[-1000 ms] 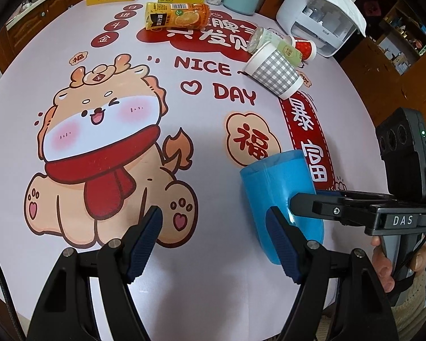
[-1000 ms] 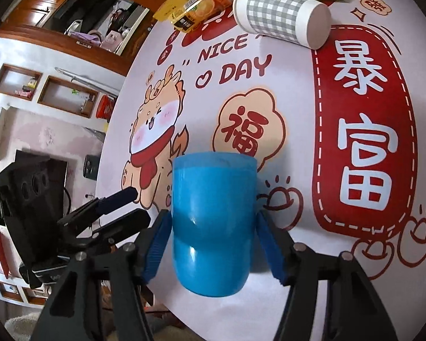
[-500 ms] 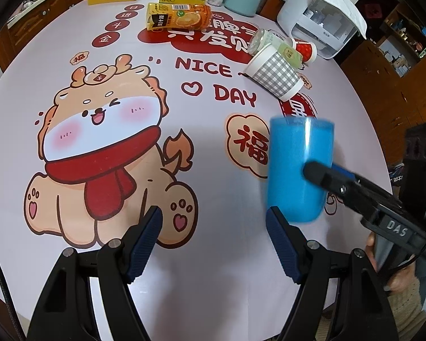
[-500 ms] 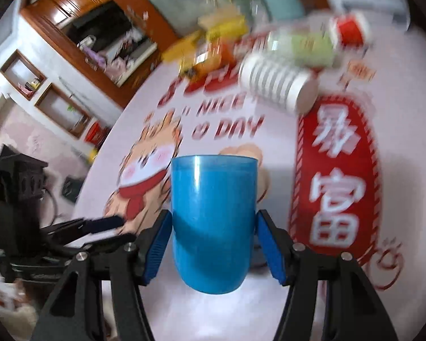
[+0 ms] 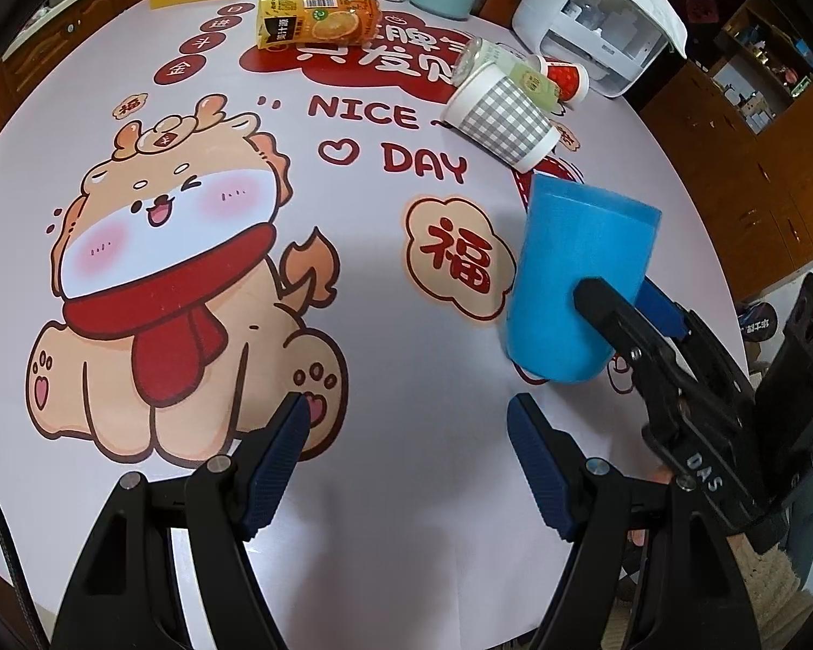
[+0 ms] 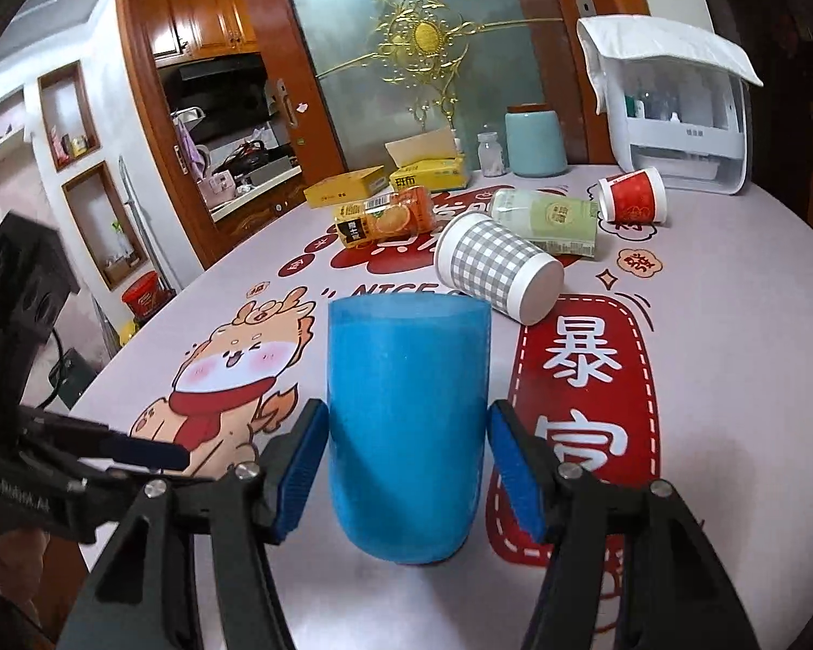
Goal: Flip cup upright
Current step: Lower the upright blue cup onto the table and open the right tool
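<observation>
A blue plastic cup [image 6: 406,411] stands upright, mouth up, on the printed tablecloth between the fingers of my right gripper [image 6: 406,466]. The blue pads [image 6: 298,466] sit against or very near its sides. The cup's base meets the cloth. In the left wrist view the blue cup [image 5: 574,276] is at the right, with the right gripper [image 5: 628,303] around its lower part. My left gripper [image 5: 406,460] is open and empty, low over the cloth, to the left of the cup.
A grey checked paper cup [image 6: 493,265] lies on its side behind the blue cup. A green bottle [image 6: 542,216], a red paper cup [image 6: 631,197], an orange snack pack [image 6: 385,216], yellow boxes [image 6: 347,192], a teal jar [image 6: 534,143] and a white appliance [image 6: 677,124] are further back.
The right gripper lifted the blue cup off the cloth, turned it from lying to mouth up, and set it down on its base. The left gripper stayed still.
</observation>
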Demonstrator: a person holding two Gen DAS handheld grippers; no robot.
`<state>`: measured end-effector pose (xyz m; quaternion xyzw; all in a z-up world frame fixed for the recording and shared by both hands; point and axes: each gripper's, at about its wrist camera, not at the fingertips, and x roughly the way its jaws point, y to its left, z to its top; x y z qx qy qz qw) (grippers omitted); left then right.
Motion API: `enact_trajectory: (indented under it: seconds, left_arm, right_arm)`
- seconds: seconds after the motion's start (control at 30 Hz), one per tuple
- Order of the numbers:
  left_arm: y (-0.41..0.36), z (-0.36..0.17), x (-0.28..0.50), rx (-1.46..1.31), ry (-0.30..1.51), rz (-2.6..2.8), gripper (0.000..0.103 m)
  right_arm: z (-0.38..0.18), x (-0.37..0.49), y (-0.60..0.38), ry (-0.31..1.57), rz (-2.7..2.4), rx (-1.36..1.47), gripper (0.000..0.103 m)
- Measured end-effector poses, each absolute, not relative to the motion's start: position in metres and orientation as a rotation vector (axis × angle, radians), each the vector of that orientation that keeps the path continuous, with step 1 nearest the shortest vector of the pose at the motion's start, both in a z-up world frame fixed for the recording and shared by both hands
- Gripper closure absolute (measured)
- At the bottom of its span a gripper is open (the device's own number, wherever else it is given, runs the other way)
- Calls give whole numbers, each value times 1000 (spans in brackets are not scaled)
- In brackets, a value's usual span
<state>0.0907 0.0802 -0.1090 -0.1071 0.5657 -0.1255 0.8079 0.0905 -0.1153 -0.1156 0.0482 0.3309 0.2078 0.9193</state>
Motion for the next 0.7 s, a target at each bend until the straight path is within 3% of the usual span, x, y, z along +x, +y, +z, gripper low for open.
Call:
enact_trajectory:
  seconds: [0.7]
  left_arm:
    - [64,-103,64,-142,1149,-241,29]
  right_arm:
    - [-118,36,-94,692,349,-107,42]
